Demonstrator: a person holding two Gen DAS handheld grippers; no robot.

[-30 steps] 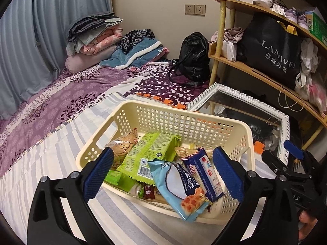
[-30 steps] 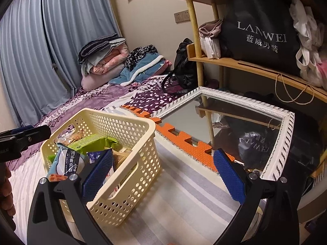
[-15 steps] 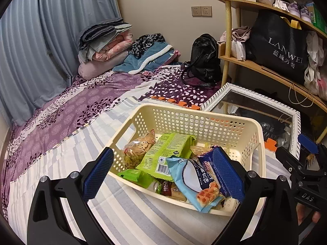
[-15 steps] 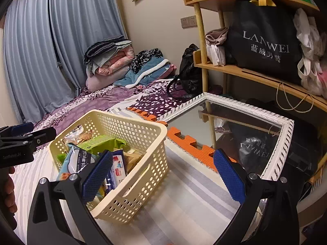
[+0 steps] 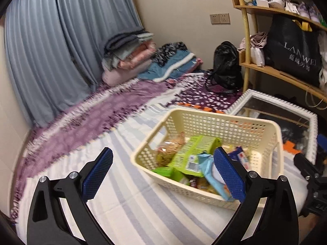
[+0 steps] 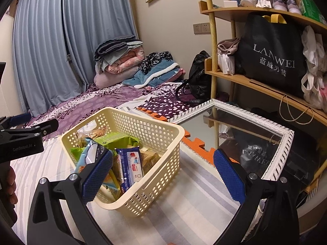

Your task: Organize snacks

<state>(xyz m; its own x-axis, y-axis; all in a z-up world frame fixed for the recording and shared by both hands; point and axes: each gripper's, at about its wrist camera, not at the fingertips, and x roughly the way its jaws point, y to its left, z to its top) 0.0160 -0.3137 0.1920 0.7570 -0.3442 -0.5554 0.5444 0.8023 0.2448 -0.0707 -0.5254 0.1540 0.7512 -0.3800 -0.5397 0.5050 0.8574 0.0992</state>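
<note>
A cream perforated basket (image 5: 224, 120) (image 6: 155, 126) stands on the striped bedsheet and holds several snack packs: a green packet (image 5: 192, 151) (image 6: 118, 139), a light blue pack (image 5: 208, 173) (image 6: 87, 153), a dark blue pack (image 6: 130, 166) and a clear bag of biscuits (image 5: 169, 147). My left gripper (image 5: 163, 176) is open and empty, above the sheet at the basket's near left corner. My right gripper (image 6: 163, 176) is open and empty too, hovering over the basket's near right side. The left gripper's black body (image 6: 22, 140) shows at the left edge of the right wrist view.
A white-framed mirror (image 6: 241, 130) lies right of the basket, with orange foam mat (image 6: 196, 145) edges beside it. A wooden shelf (image 6: 255, 85) with a black bag (image 6: 271, 57) stands at right. Folded bedding (image 5: 130, 55) and a black backpack (image 5: 224, 67) lie at the far end.
Both grippers have pulled back and up from the basket. The left one has swung to the left, so the basket now sits right of its centre. Both stay open.
</note>
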